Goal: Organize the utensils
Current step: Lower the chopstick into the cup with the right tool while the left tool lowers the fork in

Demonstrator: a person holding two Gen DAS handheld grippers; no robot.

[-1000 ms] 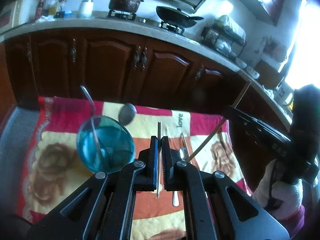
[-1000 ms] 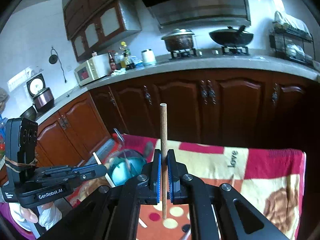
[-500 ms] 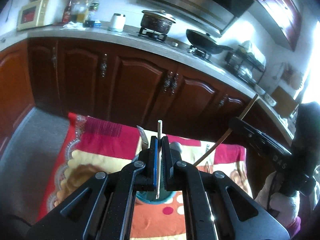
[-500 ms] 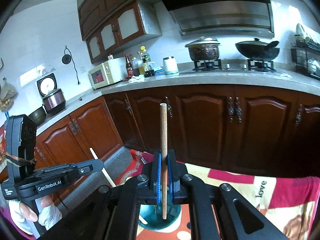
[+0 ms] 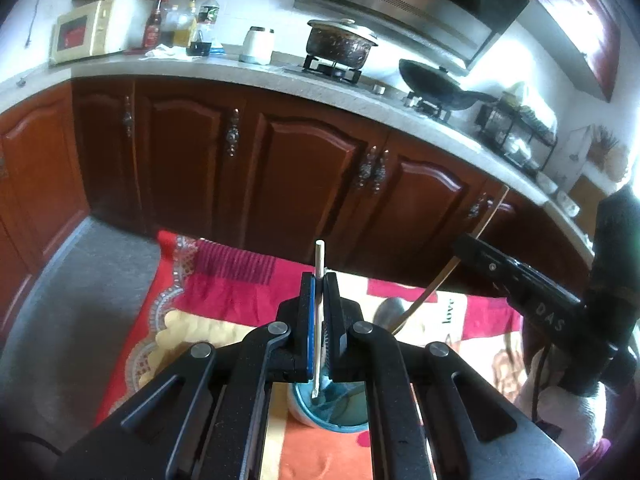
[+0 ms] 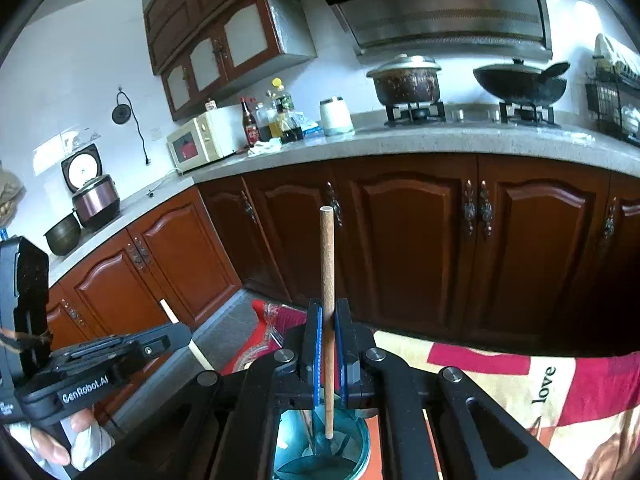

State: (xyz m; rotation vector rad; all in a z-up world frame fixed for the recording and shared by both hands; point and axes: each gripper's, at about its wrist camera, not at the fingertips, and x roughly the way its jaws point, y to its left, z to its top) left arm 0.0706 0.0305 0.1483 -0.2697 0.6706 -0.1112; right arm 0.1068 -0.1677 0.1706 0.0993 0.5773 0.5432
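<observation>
Teal glass cup sits on the patterned cloth, and both claws are over it! Left claw pinches a pale chopstick, right claw a brown chopstick, tips just above the rim. We're at the drop-in step: next, I'd say, lower and release.

Both views ride close behind their own jaws, angled downward onto a blue cup on the patterned blanket — the kitchen counter runs across behind. Each view also catches the other gripper — the right gripper and the left gripper.
</observation>
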